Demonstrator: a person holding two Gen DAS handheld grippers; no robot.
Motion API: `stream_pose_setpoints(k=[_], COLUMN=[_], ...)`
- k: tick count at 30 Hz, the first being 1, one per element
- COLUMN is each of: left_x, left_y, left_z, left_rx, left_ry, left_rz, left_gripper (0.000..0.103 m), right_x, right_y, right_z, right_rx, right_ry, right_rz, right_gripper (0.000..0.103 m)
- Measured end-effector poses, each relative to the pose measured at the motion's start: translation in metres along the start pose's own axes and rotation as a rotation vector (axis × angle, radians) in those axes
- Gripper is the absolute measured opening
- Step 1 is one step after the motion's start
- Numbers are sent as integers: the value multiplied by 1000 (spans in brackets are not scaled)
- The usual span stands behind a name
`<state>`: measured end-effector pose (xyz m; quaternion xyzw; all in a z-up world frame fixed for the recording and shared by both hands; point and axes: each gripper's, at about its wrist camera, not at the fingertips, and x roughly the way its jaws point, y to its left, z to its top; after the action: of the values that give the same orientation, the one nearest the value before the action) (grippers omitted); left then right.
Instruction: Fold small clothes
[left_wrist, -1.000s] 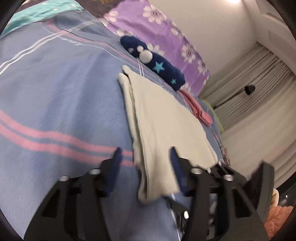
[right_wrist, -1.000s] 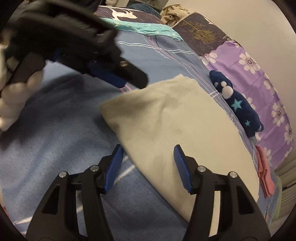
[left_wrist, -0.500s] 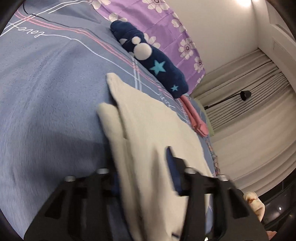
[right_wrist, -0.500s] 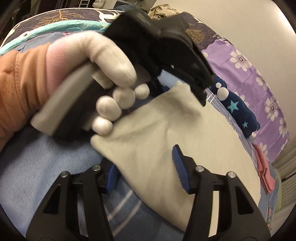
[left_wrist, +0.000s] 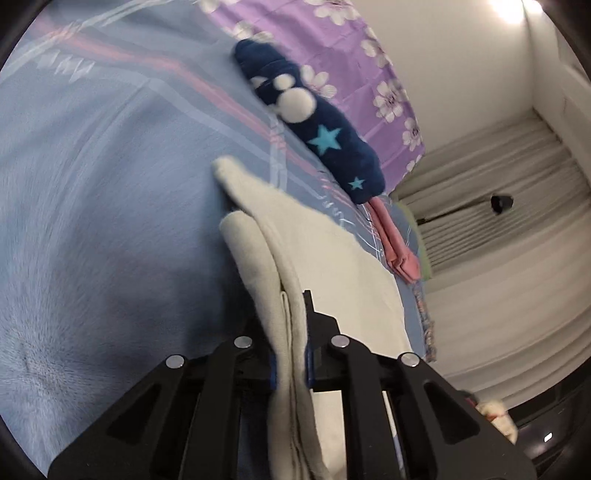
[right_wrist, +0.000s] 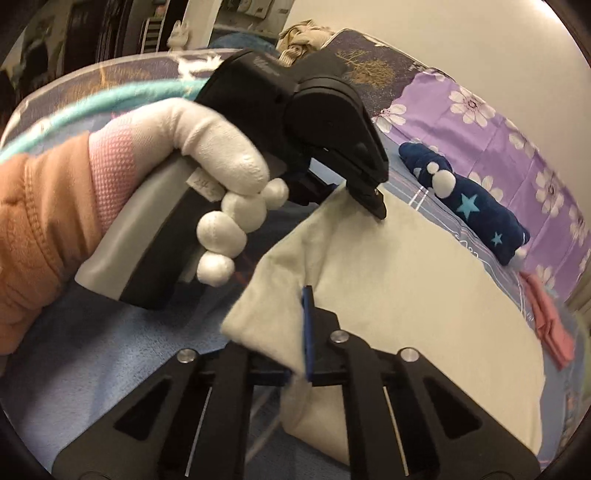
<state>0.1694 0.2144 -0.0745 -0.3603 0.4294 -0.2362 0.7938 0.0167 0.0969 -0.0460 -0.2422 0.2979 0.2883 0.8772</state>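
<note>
The left gripper (left_wrist: 290, 354), whose jaws have just been closing, pinches the folded edge of a cream garment (left_wrist: 332, 266) lying on a blue striped bedsheet (left_wrist: 110, 184), near a navy star-patterned plush (left_wrist: 314, 125) and a folded pink cloth (left_wrist: 397, 243).

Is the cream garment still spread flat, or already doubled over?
Doubled over: the cream fabric garment shows two stacked layers along its near edge, pinched in the left claw.
</note>
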Motion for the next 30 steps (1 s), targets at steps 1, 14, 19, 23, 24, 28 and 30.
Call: stream_pose_setpoints(k=[1,14,19,23,24,28,30], left_x=[-1,36,72,113,122,158,175], left_y=[-10,-119,-161,-190,-195,-213,-221], left_z=[2,11,8,1,-1,-13,-18], left_rx=[18,126,170,190,194,210,229], left_ry=[-1,21,44,78,87,136,153], left_rz=[8,68,89,105,108,135,151], left_gripper=[10,10,10,10,10,10,10], right_x=[-6,-65,-82,-89,-92,-96,-99], right_y=[-7,-134,-189,-229,-237,-262,-274], right_z=[1,-27,-59,-91,-100,-130,-148], right_rx=[21,440,601,707,730,808,851], right_ry=[-20,-112,-138,-153,-156,-159,-159], right_rz=[5,199,229,241,240,255,259], right_gripper=[5,5,5,5,5,5,5])
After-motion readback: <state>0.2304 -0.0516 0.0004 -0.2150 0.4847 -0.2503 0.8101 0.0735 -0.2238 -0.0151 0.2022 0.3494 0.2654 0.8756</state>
